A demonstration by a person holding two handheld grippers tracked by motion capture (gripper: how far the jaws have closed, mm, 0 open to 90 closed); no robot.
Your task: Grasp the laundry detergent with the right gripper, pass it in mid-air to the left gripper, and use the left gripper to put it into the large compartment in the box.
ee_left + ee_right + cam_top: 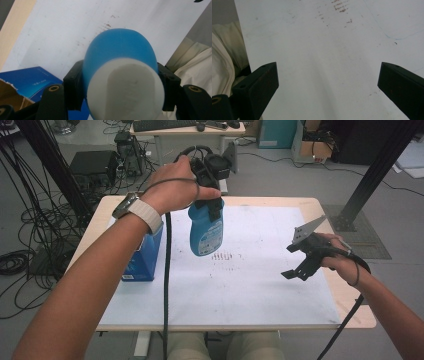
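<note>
The blue plastic bottle with a white cap and a printed label (206, 231) hangs in the air over the far middle of the white sheet that covers the table (260, 285), held upright by its neck, its base clear of the surface. My left gripper (212, 202) is clamped on it: in the left gripper view the two black jaws press against either side of the bottle (120, 75) just below the white cap, which faces the camera. My left hand (172, 185) wraps the gripper's body from above, a pale-strapped watch (140, 212) on the wrist and the black cable dropping down toward me. Just to the left of the bottle and lower, an opened blue cardboard box (145, 257) stands on the sheet near its left edge; the left gripper view shows it below the jaws (30, 82). A patch of small brown smudges (222, 255) marks the sheet just beneath the bottle. Well to the right, my right gripper (295, 262) hovers over the sheet's right side, jaws spread wide with nothing between them, and the right gripper view shows bare sheet (324, 62) in the gap. The light wooden table (360, 315) shows at the rim around the sheet.
</note>
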